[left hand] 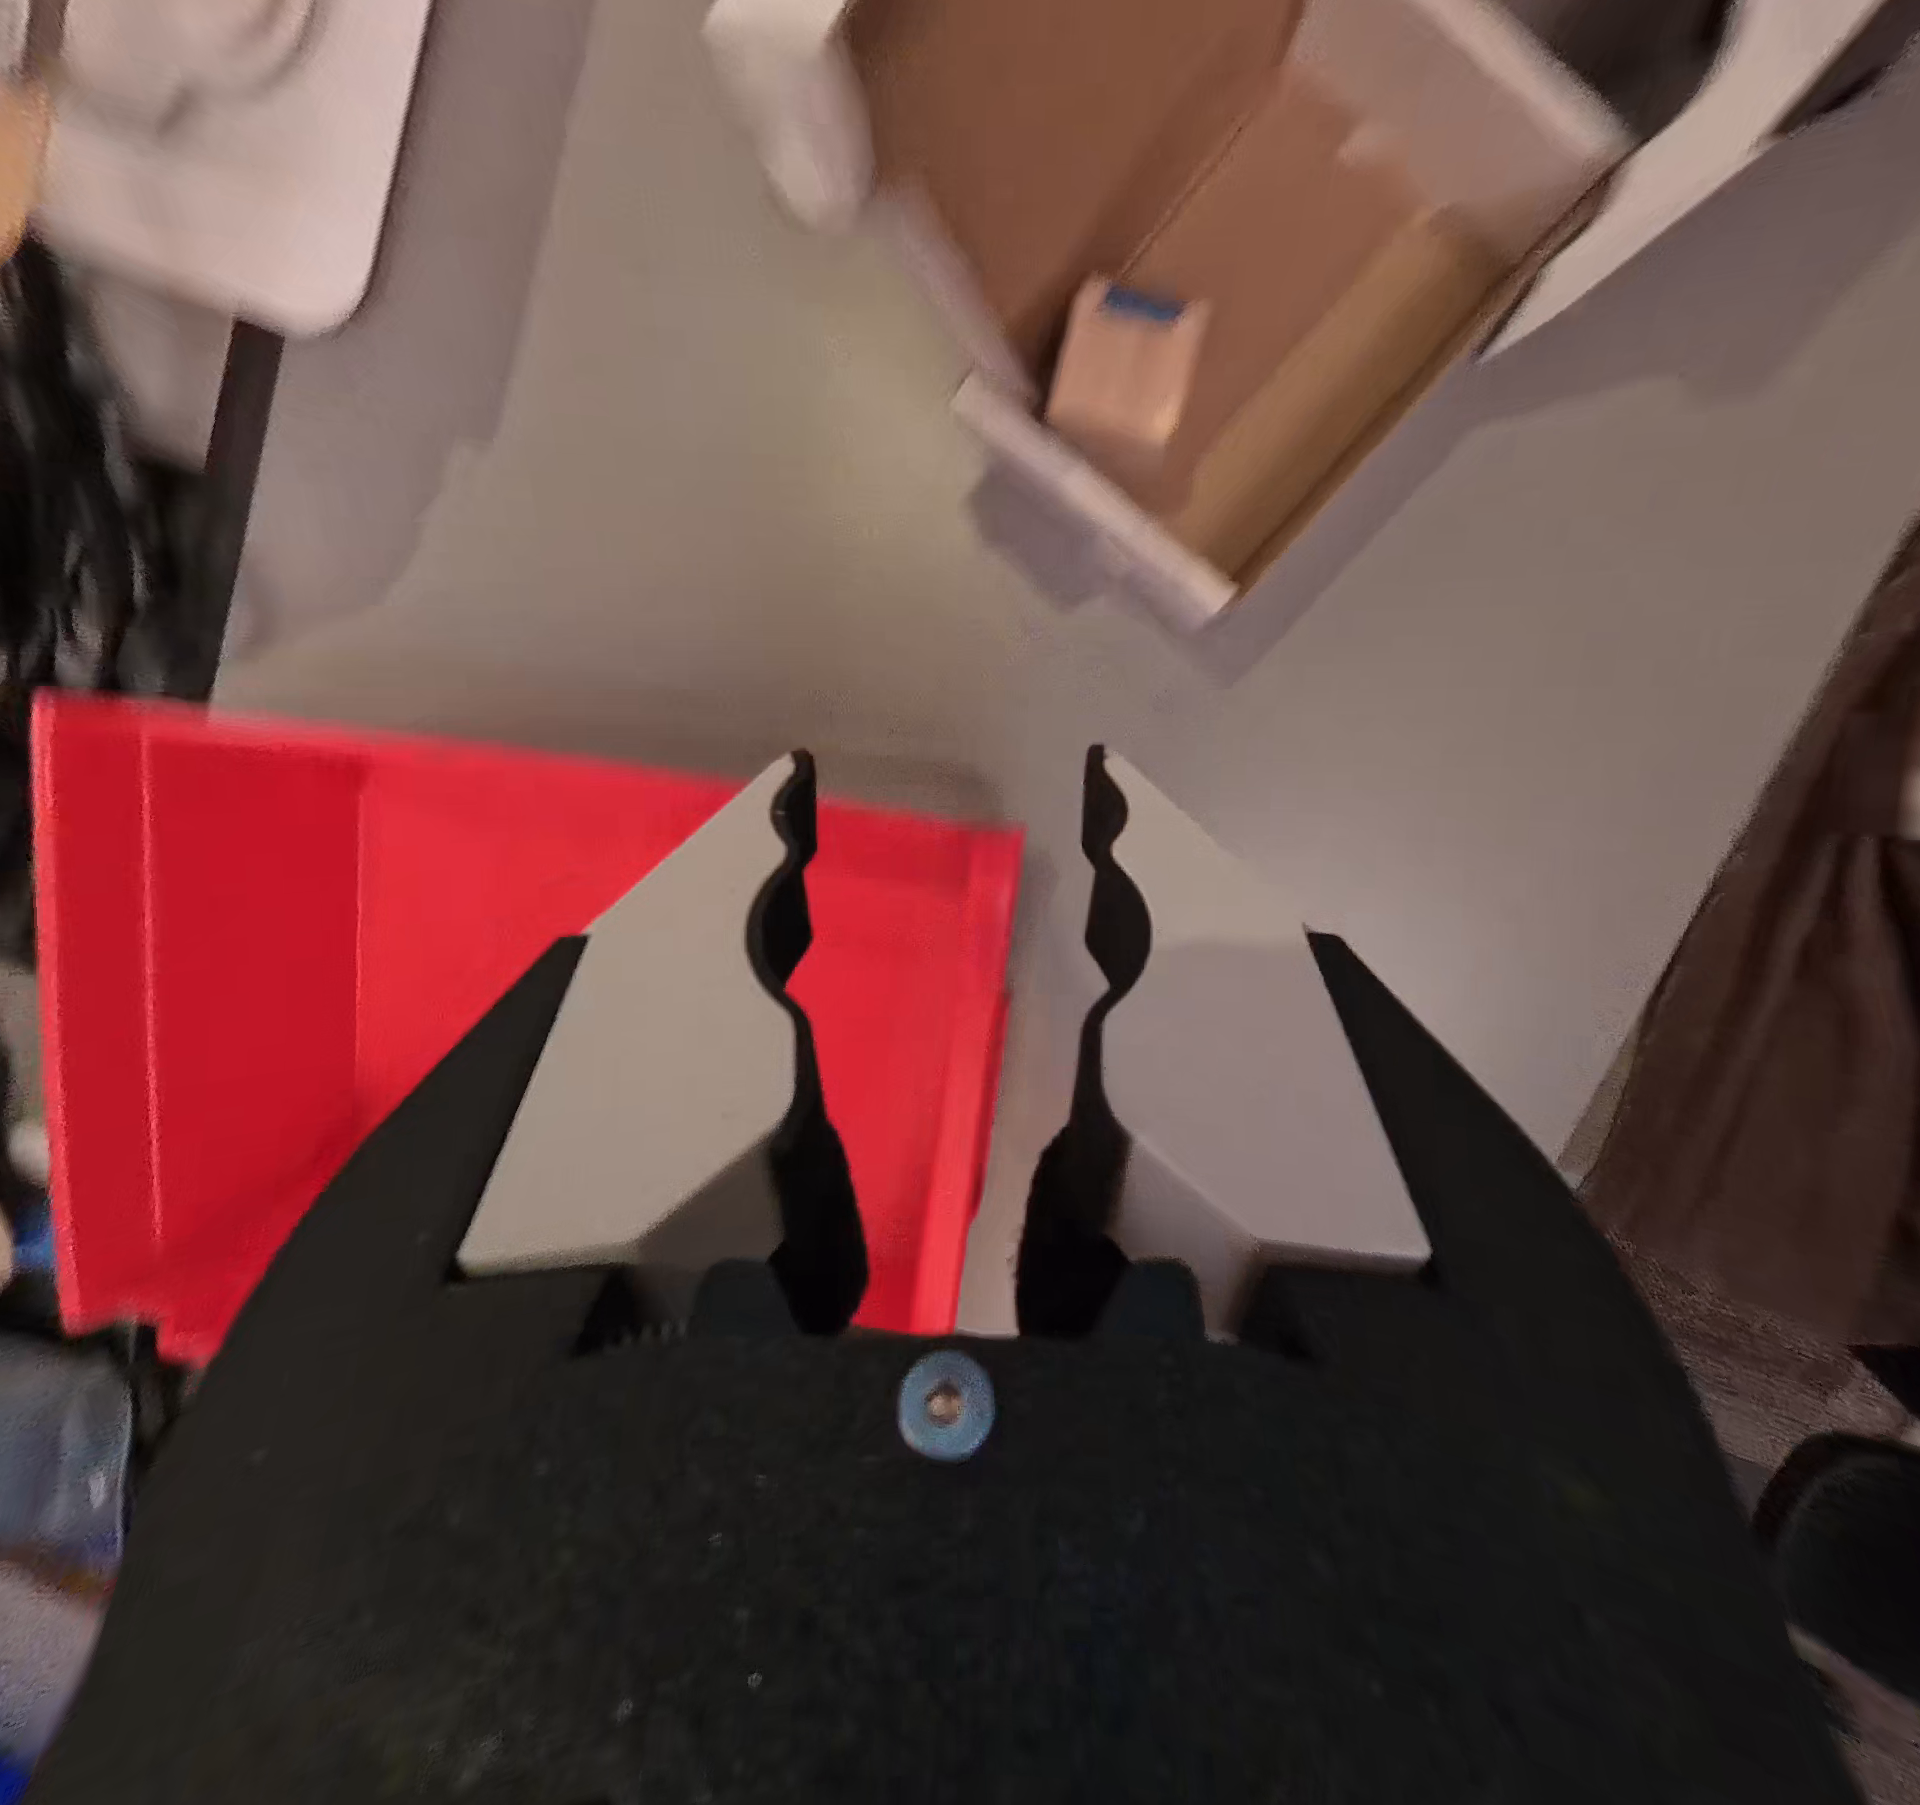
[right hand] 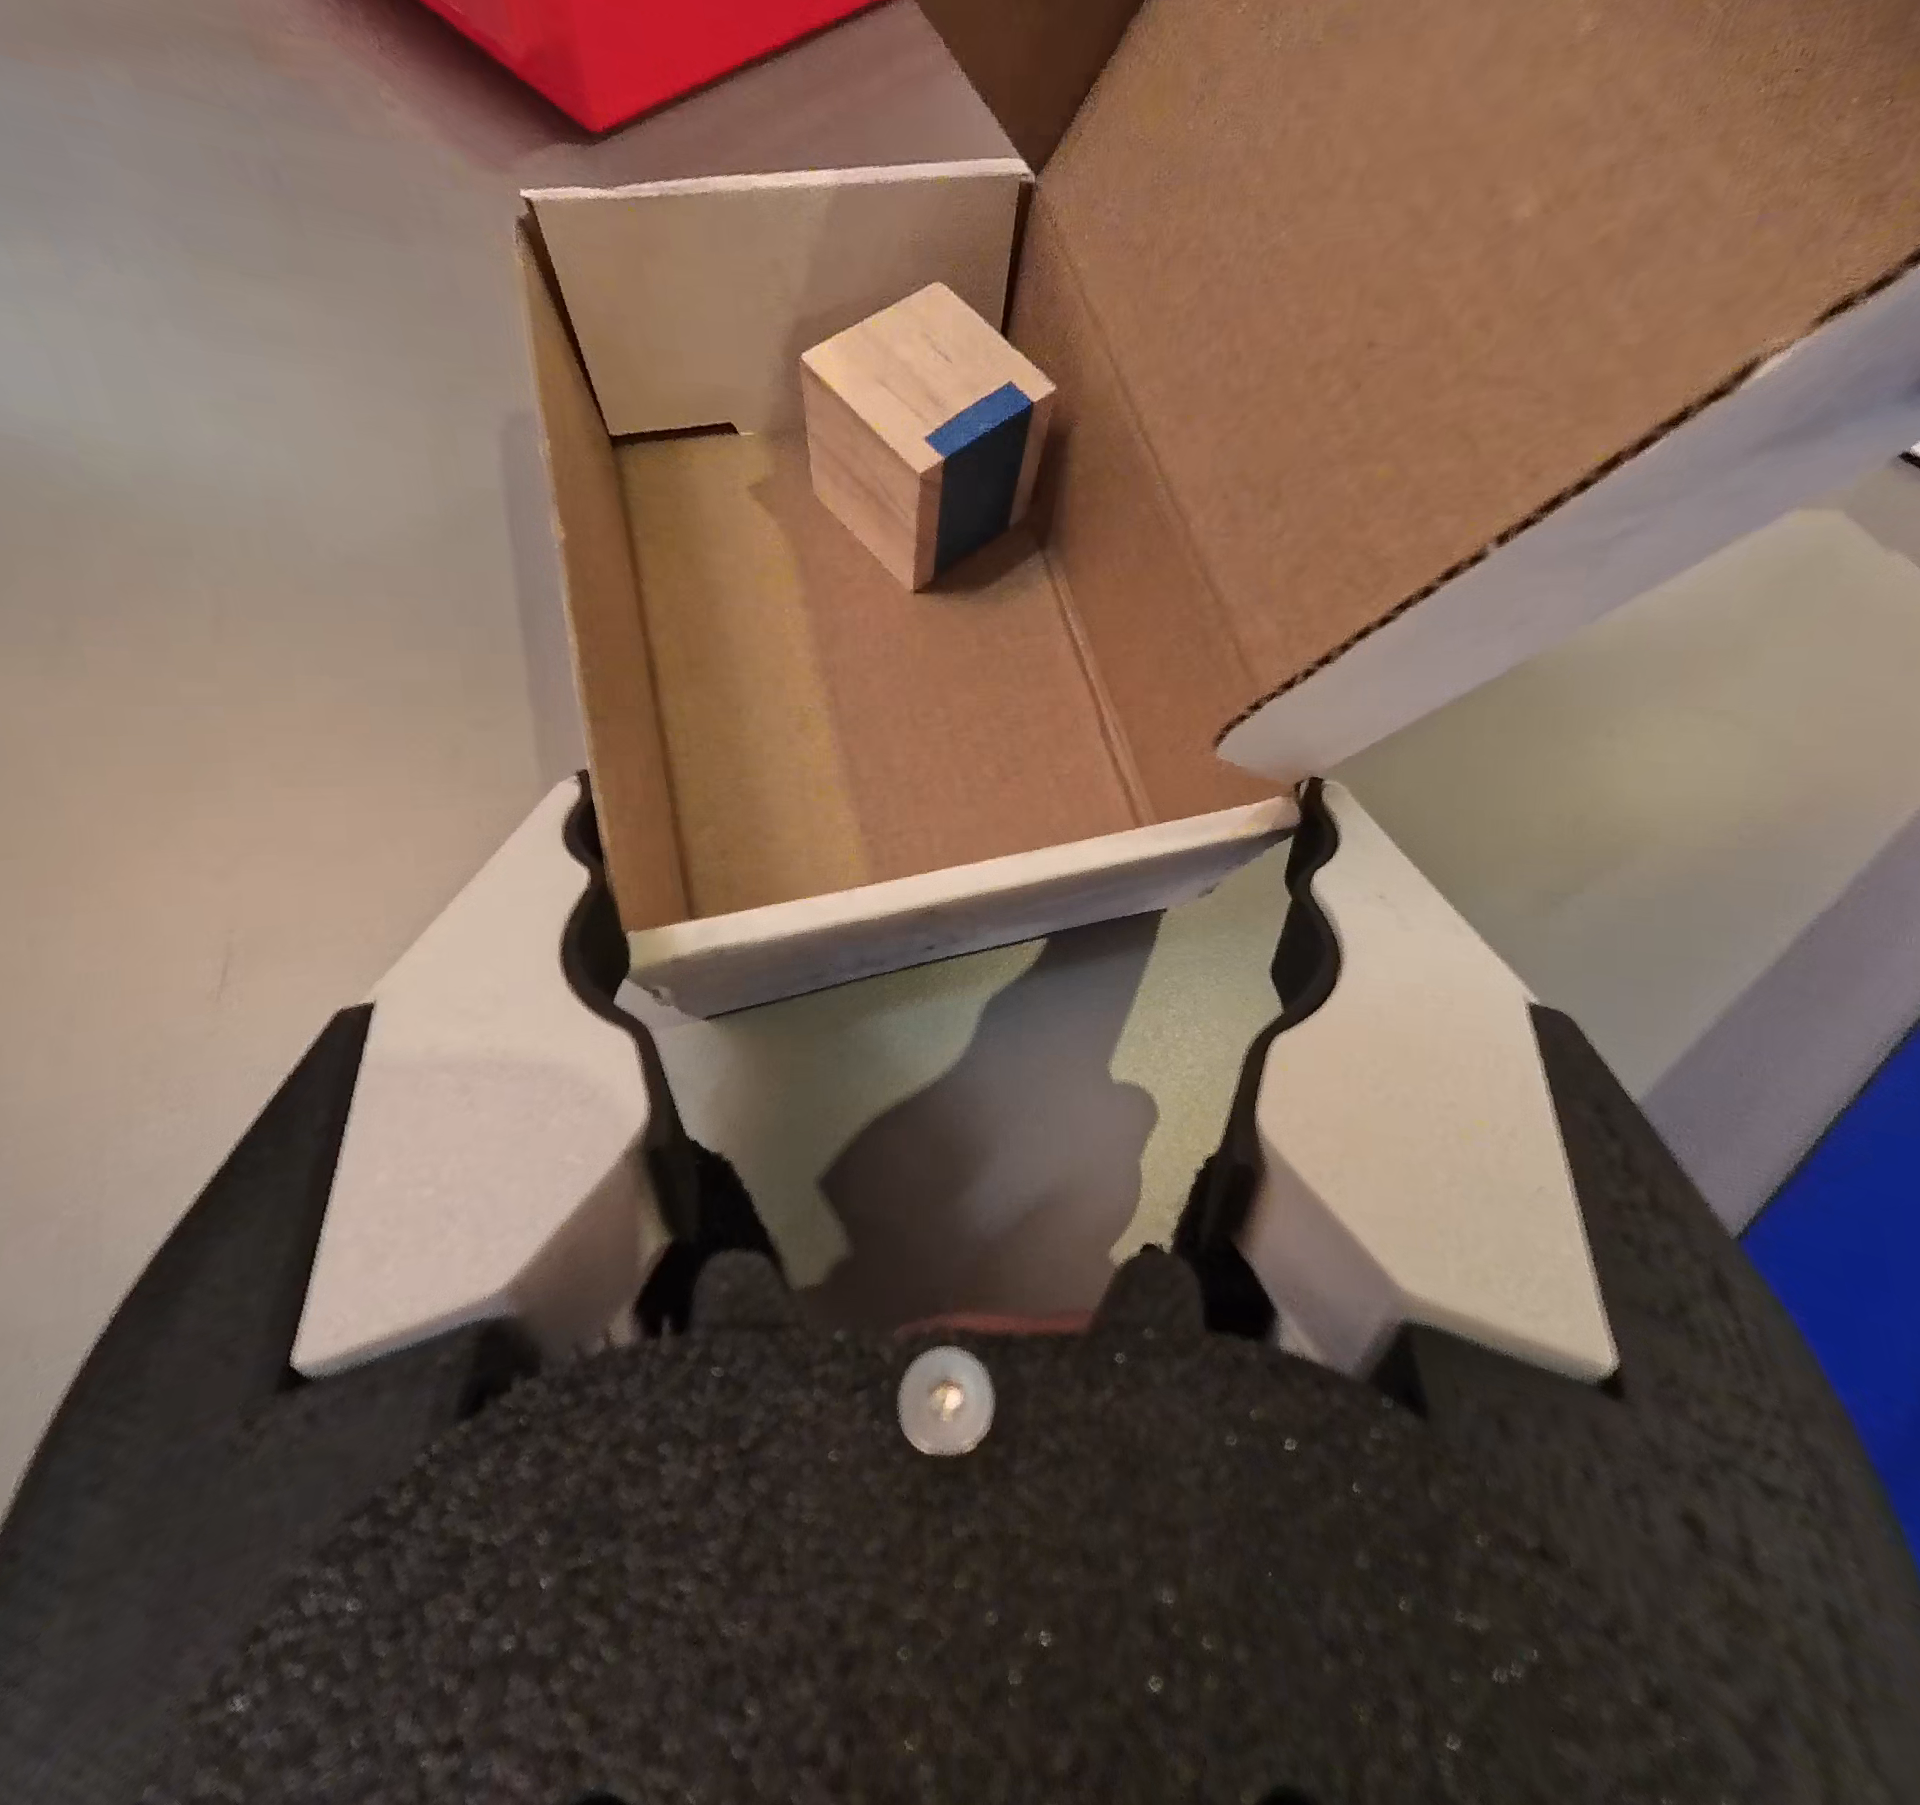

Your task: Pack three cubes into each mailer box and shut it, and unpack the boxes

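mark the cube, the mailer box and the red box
cube (right hand: 914, 373): right wrist view, top face.
mailer box (right hand: 935, 934): right wrist view, near wall rim.
red box (left hand: 520, 924): left wrist view, top face.

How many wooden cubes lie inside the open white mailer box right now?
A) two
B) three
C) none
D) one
D: the right wrist view looks straight into the open mailer box, and a single wooden cube with a blue stripe stands near its far end; the rest of the box floor is bare.
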Tool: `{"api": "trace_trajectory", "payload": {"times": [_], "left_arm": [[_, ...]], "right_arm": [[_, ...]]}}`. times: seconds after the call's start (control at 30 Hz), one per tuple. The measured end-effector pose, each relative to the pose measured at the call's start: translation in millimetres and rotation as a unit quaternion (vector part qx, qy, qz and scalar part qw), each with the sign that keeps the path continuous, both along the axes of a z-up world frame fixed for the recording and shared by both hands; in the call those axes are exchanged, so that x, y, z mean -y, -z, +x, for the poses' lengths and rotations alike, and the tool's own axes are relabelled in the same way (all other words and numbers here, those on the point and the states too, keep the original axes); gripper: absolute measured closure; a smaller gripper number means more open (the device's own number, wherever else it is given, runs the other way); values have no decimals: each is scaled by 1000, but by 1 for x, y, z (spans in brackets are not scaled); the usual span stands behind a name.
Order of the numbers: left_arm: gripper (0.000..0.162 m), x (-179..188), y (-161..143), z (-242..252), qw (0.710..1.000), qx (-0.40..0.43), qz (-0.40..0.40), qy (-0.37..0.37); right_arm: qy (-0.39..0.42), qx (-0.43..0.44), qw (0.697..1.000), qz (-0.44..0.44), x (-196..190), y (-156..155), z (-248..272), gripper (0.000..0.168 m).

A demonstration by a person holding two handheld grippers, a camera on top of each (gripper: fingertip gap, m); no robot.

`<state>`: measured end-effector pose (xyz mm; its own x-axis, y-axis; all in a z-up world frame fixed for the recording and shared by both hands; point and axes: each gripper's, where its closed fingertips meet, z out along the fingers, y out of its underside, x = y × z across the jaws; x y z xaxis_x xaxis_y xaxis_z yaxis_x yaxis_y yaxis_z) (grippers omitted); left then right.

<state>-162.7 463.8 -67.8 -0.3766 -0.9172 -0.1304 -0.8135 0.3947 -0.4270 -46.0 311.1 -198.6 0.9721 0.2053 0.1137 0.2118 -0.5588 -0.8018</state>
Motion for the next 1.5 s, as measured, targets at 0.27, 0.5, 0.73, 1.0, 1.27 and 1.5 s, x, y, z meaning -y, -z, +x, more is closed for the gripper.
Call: {"api": "trace_trajectory", "payload": {"times": [0.27, 0.5, 0.73, 1.0, 1.27, 1.5], "left_arm": [[116, -133, 95, -87, 969, -192, 82, -129], [131, -149, 131, -98, 955, -243, 92, -147], [137, -152, 135, -107, 949, -258, 121, -135], [138, -101, 61, -71, 982, -146, 96, -71], [138, 64, 8, 19, 988, -4, 75, 135], [138, 112, 92, 65, 970, -112, 110, 188]], "right_arm": [[-1, 0, 1000, -2, 0, 0, 0, 41], [0, -1, 1000, 1, 0, 0, 0, 41], [-1, -1, 1000, 1, -1, 0, 0, 41], [-1, -1, 1000, 1, -1, 0, 0, 41], [-1, 0, 1000, 1, -1, 0, 0, 41], [0, 0, 1000, 2, -1, 0, 0, 41]]}}
